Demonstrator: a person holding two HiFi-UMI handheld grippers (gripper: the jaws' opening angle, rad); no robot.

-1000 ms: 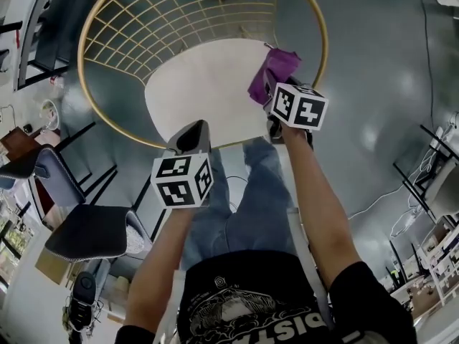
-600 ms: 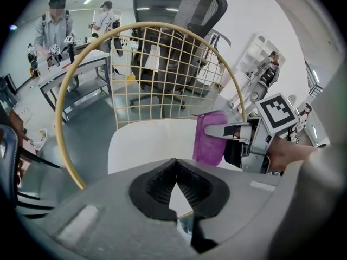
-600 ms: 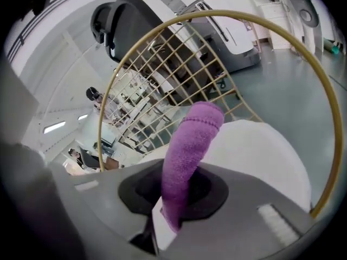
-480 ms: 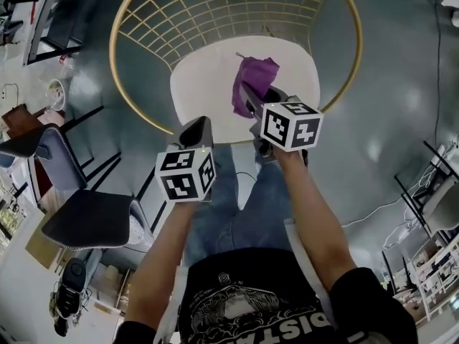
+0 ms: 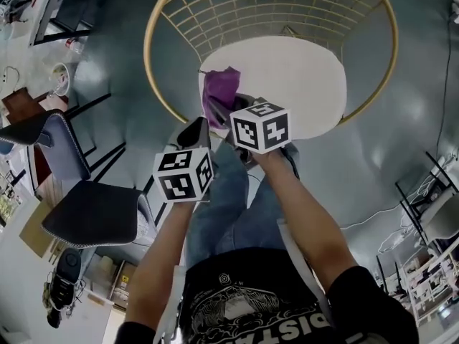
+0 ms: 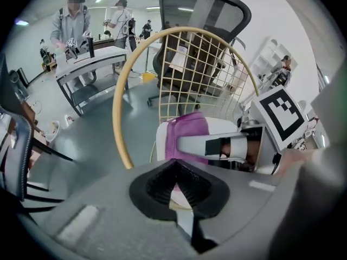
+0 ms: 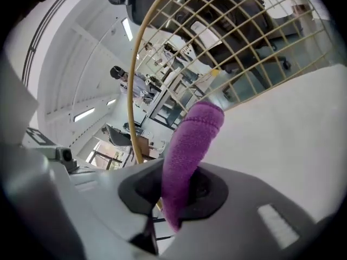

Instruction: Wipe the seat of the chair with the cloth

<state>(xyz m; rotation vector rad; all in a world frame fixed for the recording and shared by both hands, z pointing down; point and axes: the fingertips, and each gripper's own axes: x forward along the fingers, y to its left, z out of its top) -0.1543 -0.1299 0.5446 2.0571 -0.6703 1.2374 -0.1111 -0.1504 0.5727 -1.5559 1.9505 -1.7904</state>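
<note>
The chair has a gold wire back point(image 5: 244, 9) and a round white seat point(image 5: 294, 77). A purple cloth point(image 5: 219, 89) lies against the seat's front left edge, and my right gripper point(image 5: 229, 106) is shut on it. In the right gripper view the cloth point(image 7: 190, 142) rises out of the shut jaws over the white seat point(image 7: 287, 140). My left gripper point(image 5: 196, 126) hangs shut and empty just outside the seat's left front rim. From the left gripper point(image 6: 176, 179) I see the cloth point(image 6: 187, 131) and one of the right gripper's fingers point(image 6: 214, 145).
A black padded chair point(image 5: 90, 231) and a grey one point(image 5: 39, 156) stand on the floor to the left. A mesh office chair point(image 6: 203, 10) is behind the gold chair, and people stand at a desk point(image 6: 89, 58). Cables point(image 5: 376, 203) trail on the right.
My right gripper has carried the cloth leftward across the seat, from its right edge to its front left edge. The left gripper has stayed shut near the front rim.
</note>
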